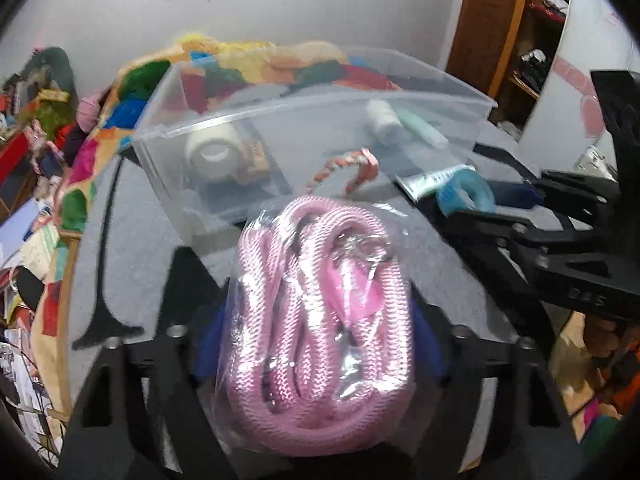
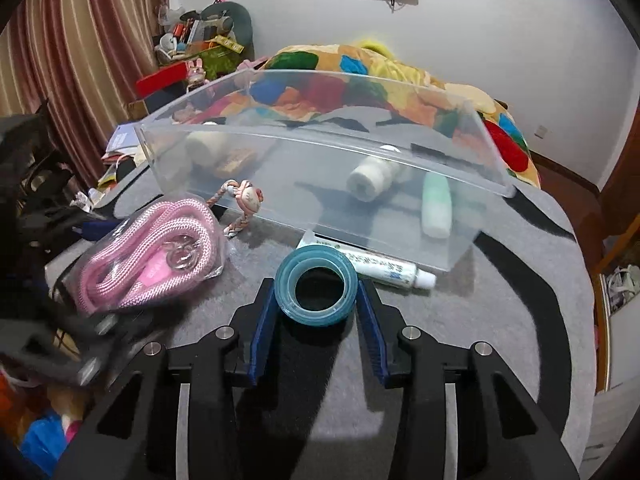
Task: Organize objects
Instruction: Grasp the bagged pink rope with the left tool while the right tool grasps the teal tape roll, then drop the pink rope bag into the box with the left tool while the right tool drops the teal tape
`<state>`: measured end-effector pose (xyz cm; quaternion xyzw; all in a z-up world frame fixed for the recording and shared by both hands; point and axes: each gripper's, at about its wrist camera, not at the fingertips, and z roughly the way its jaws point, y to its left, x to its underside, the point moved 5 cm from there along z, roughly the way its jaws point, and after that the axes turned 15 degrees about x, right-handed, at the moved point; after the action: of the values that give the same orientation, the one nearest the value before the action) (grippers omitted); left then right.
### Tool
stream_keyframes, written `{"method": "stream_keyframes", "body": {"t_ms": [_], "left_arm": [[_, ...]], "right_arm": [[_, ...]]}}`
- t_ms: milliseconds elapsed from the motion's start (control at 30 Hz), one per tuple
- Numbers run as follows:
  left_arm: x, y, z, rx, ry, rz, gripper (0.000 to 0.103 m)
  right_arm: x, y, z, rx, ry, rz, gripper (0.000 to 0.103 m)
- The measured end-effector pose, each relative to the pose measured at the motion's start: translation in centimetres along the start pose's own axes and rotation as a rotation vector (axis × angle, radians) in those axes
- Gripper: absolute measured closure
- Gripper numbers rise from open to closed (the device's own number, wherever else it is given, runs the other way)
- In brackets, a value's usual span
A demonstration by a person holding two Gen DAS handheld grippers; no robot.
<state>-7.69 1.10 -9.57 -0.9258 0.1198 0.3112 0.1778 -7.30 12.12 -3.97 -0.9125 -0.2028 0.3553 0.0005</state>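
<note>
My left gripper (image 1: 320,336) is shut on a bagged pink rope (image 1: 316,320) and holds it above the grey mat, just in front of the clear plastic bin (image 1: 224,120). The rope also shows in the right wrist view (image 2: 152,252). My right gripper (image 2: 316,300) is shut on a blue tape roll (image 2: 316,286), near the bin's front wall (image 2: 280,184). The tape also shows in the left wrist view (image 1: 466,196). Inside the bin lie a white tape roll (image 1: 212,152), a white bottle (image 2: 372,176) and a green bottle (image 2: 436,208).
A toothpaste tube (image 2: 380,266) lies on the mat against the bin's front. A braided pink keychain toy (image 2: 244,200) lies between the rope and the bin. A colourful blanket (image 2: 360,76) is behind the bin. Clutter lies at the far left (image 2: 192,48).
</note>
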Motion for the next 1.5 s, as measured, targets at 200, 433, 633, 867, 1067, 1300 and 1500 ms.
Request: {"method": "stream_keyframes", "body": {"t_ms": [200,433,633,867,1067,1300,1500], "left_arm": [[0.7,0.0,-1.8,-0.028,-0.045,0.004,0.049],[-0.1,0.6,-5.2,-0.002,-0.131,-0.042,0.051],[-2.5,0.7,-7.9,0.001,-0.215,-0.034,0.051],[-6.9,1.2,-8.9,0.005,-0.281,-0.040,0.051],[-10.3,2.2,-6.7,0.045,-0.257,-0.064,0.051],[-12.5,4.2,-3.2,0.016,-0.203,-0.104,0.051],[-12.9,5.3,-0.4,-0.034,-0.147,-0.119,0.050]], "right_arm": [[0.0,-0.9,-1.6,-0.025,-0.024,0.045,0.066],[-1.4,-1.5,-3.6,-0.048,-0.073,0.081,0.066],[-2.9,-2.1,-5.0,-0.040,-0.123,0.101,0.066],[-5.9,-2.7,-5.1,-0.009,-0.167,0.122,0.066],[-8.4,-3.1,-2.9,-0.015,-0.141,0.159,0.066],[-9.9,-2.4,0.8,-0.032,-0.068,0.160,0.066],[-10.4,-1.4,3.4,-0.032,-0.009,0.138,0.066]]}}
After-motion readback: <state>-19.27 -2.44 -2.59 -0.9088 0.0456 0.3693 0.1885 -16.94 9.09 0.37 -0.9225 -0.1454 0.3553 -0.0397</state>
